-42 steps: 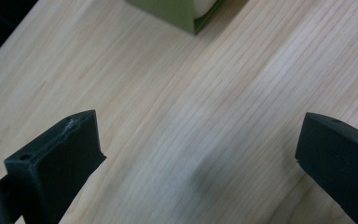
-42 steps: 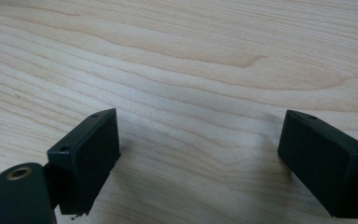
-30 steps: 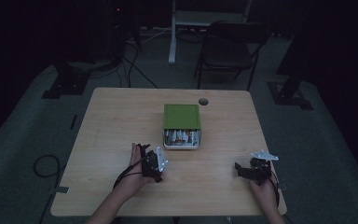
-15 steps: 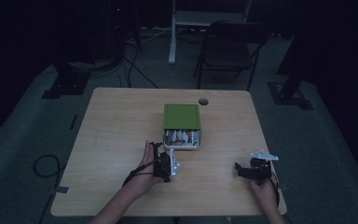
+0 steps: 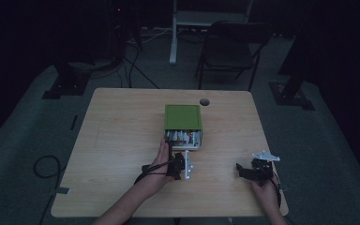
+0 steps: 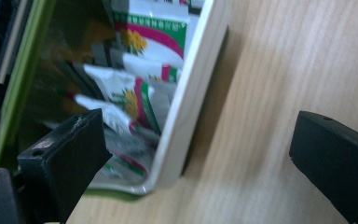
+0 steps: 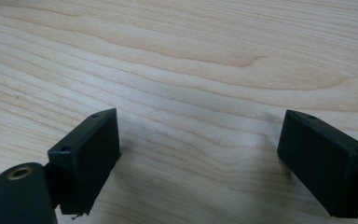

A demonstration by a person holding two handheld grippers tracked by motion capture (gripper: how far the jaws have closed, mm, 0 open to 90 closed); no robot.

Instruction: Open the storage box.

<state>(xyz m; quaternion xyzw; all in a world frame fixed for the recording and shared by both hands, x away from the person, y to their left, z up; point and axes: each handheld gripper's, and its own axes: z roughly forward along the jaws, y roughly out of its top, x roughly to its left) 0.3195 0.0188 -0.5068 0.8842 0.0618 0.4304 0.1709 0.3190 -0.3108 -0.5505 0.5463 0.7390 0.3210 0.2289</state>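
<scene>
1. Left gripper (image 5: 183,165) sits near the middle of the desk's (image 5: 117,140) near half, just short of the open end of the green box (image 5: 183,117). Its jaws stand wide and have just been closing slightly; nothing is between them but bare wood and the box's white rim (image 6: 193,100).
2. The green box lies mid-desk, open end toward the near edge, packed with sachets (image 6: 135,93) in white, green and pink print.
3. Judgement: the sachets look light, thin and crinkly, probably slick foil or paper. Pinch one by a free edge; squeezing the middle risks crumpling it or dragging its neighbours out.
4. The box is likely light and may slide when tugged.
5. Right gripper (image 5: 249,169) rests near the near right corner, jaws spread wide, holding nothing.
</scene>
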